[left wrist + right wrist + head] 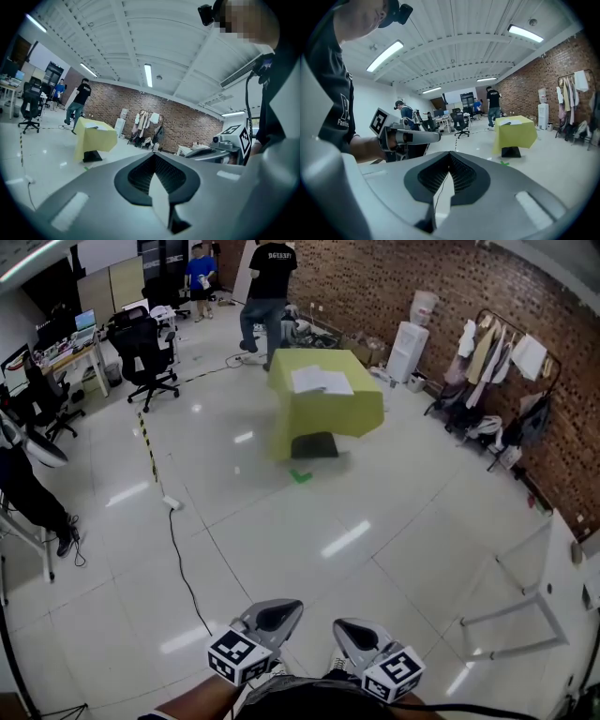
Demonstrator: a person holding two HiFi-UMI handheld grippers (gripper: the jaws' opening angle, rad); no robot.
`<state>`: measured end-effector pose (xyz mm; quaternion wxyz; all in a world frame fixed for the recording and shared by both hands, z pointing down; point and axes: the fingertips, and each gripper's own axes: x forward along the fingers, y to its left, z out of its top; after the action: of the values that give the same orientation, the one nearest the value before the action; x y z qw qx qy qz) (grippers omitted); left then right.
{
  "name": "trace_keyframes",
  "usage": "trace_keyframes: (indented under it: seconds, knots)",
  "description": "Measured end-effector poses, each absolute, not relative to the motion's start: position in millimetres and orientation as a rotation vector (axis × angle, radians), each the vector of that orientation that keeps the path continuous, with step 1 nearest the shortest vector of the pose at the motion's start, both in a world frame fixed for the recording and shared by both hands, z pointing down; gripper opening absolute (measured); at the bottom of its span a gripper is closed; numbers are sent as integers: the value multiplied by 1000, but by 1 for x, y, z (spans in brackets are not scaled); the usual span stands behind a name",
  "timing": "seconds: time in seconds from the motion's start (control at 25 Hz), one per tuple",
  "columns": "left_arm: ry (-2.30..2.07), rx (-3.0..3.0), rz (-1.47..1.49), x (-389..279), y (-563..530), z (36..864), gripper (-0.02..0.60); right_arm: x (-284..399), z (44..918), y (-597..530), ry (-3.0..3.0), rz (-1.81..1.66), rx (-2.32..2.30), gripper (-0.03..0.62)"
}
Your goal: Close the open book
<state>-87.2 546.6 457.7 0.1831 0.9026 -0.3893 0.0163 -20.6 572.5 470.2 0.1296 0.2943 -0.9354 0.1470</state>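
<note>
The open book (322,381) lies on the yellow-covered counter (361,411), well apart from the person. The left gripper (278,611) and the right gripper (351,628) are both closed and empty, held low, probably because nothing is in reach yet.

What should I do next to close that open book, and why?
Probably walk toward the yellow table; the open book lies on it, far across the floor, well out of reach of the left gripper and right gripper, both shut and empty.

No clearly legible text anywhere
</note>
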Motion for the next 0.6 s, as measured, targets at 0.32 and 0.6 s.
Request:
trace_keyframes:
  seconds: [0.32,0.6]
  knots:
    - [-1193,2520,53,-81,530,454,8,-17,468,555,-2767,382,746,8]
    - [-1282,2504,45,-28,496,441,8,24,461,510,-2830,362,650,8]
